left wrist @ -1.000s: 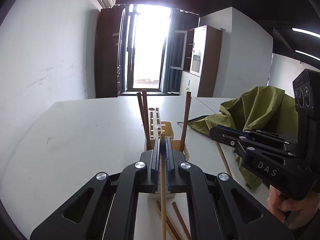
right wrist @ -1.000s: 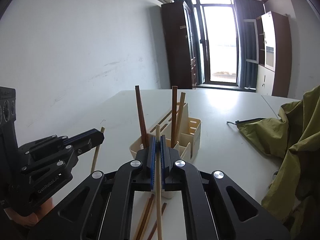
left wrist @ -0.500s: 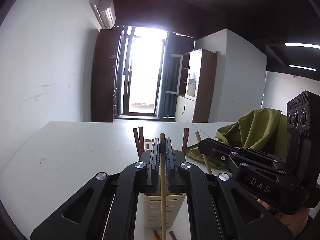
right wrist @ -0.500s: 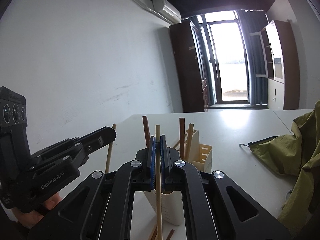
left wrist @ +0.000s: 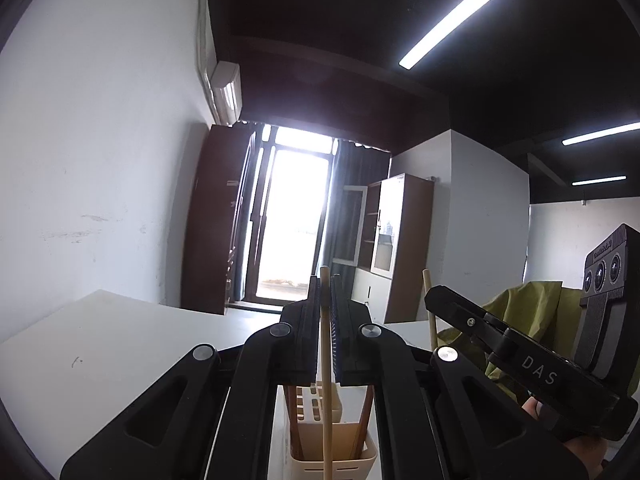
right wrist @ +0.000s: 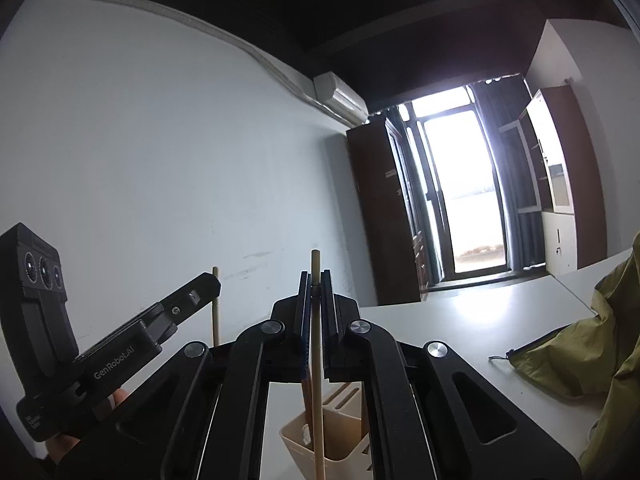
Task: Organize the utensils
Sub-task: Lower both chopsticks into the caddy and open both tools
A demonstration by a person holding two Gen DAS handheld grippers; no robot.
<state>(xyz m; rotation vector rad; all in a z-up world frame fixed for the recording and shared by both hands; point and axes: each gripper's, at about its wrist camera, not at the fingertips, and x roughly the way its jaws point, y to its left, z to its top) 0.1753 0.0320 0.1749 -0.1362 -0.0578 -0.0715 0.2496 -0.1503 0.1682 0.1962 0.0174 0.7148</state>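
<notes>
My left gripper [left wrist: 325,292] is shut on a light wooden chopstick [left wrist: 327,392] held upright, its lower end over the cream utensil holder [left wrist: 332,454]. The holder has dark brown chopsticks [left wrist: 364,420] standing in it. My right gripper [right wrist: 316,288] is shut on another light wooden chopstick [right wrist: 317,384], also upright above the holder [right wrist: 340,444]. Each gripper shows in the other's view: the right one [left wrist: 520,356] at the right, the left one [right wrist: 120,344] at the left, both with a chopstick tip sticking up.
The holder stands on a white table [left wrist: 100,344]. An olive green cloth [right wrist: 592,352] lies on the table at the right. A white wall runs along the left; a bright window and brown cabinets stand at the far end.
Both grippers have tilted upward and risen, so the chopsticks now stand near vertical over the holder. The loose brown chopsticks on the table have dropped out of view.
</notes>
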